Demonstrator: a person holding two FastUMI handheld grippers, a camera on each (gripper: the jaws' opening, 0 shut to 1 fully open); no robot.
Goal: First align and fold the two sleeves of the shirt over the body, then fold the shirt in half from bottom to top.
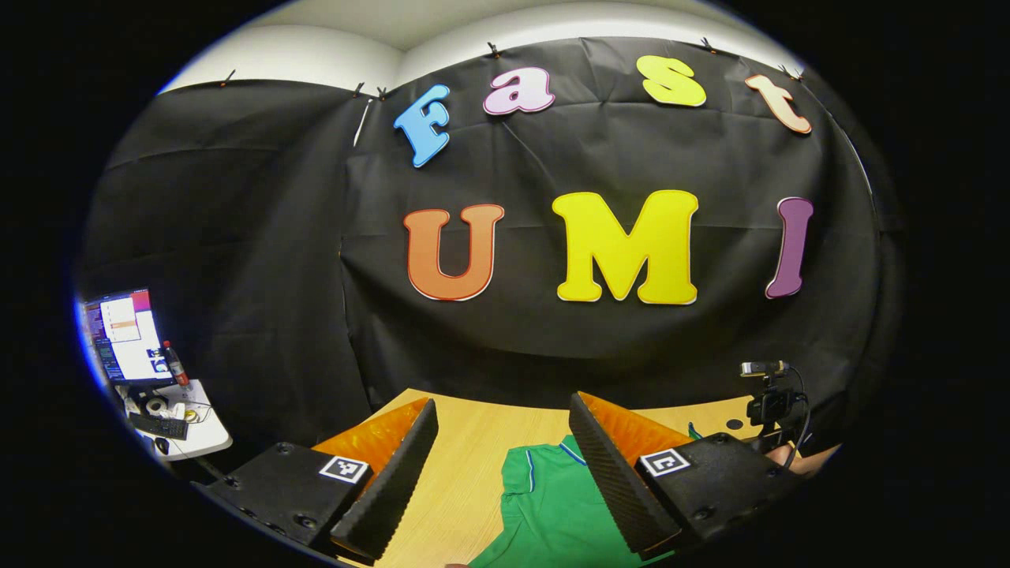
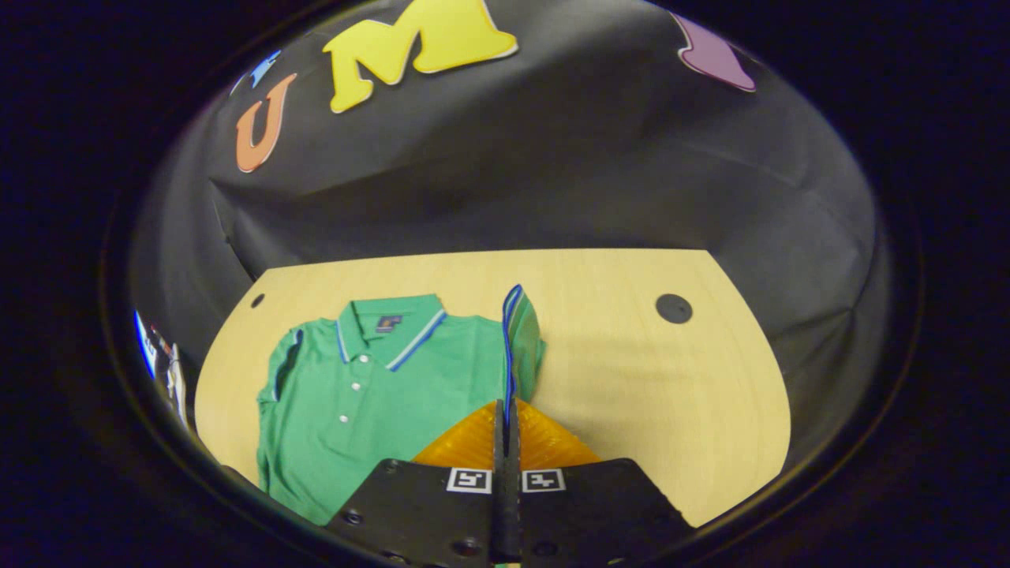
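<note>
So the right gripper has its two fingers pressed flat together with the edge of the shirt's sleeve pinched between them, and that sleeve stands up off the table with its blue-trimmed cuff on top. The left gripper is spread wide with nothing in it, hanging above the near part of the shirt. The green polo shirt lies face up on the light wooden table, collar toward the black cloth wall, buttons showing, the other sleeve lying flat at its side. Farther off in the left gripper view there's a small camera on a stand at the table's far corner, and a side desk with a lit monitor.
</note>
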